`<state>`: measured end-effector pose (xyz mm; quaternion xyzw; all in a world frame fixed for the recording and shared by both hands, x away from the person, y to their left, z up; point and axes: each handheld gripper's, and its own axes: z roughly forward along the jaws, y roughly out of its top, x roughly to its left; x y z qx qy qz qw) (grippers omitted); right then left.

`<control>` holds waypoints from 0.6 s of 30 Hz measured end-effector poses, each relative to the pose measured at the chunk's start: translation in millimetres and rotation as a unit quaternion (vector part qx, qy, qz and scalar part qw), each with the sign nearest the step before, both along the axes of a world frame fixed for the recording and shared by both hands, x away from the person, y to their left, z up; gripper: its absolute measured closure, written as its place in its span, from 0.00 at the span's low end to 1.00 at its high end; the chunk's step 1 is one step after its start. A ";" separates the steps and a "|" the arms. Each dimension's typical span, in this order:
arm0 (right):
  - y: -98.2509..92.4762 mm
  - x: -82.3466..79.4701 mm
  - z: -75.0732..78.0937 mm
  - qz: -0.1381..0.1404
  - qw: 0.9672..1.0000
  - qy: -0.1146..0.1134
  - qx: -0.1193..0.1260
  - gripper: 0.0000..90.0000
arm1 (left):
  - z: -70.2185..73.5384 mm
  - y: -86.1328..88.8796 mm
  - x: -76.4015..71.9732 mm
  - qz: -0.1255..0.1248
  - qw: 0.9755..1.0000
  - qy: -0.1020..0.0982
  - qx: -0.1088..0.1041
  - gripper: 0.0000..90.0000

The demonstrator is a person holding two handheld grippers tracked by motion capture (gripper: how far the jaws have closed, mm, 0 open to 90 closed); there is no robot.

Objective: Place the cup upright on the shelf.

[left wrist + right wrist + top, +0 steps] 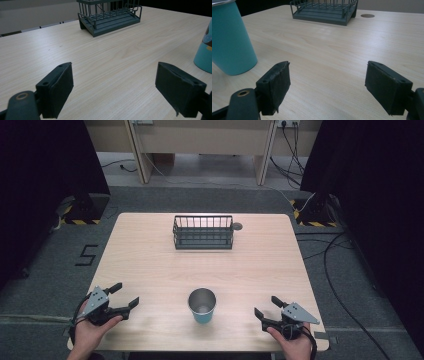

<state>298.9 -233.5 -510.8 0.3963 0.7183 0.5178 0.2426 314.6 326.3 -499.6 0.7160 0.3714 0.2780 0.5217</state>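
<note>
Both grippers, left gripper (pixel 123 299) and right gripper (pixel 266 307), rest spread and empty beside upright teal cup (pixel 202 306) on worktop (pixel 150 255); risk: an off-centre jaw contact tips it.

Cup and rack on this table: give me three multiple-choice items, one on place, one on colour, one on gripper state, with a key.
1. Where does the cup stand?
A. inside the wire rack
B. near the front edge of the table, between the two grippers
C. on the floor

2. What colour is the cup's outside?
A. red
B. yellow
C. teal

3. How do the left gripper and right gripper stand?
A. both open, holding nothing
B. both shut on the cup
C. left shut on the rack

Key: 1 B, the high view shows it apart from the rack. 2 C, the right gripper view shows its teal wall. 3 A, bare table lies between each pair of jaws.
</note>
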 end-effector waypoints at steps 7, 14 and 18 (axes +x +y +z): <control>4.3 -2.9 4.1 0.013 1.000 -0.007 0.006 0.23 | 0.0 0.0 -0.1 -0.001 1.000 0.000 0.000 0.16; 21.2 -6.0 11.5 0.059 0.998 -0.011 0.023 0.23 | -0.1 0.3 0.1 0.000 1.000 0.002 -0.001 0.16; 29.9 -6.1 14.2 0.076 0.997 -0.013 0.027 0.23 | -0.1 0.5 0.1 0.001 1.000 0.002 -0.002 0.16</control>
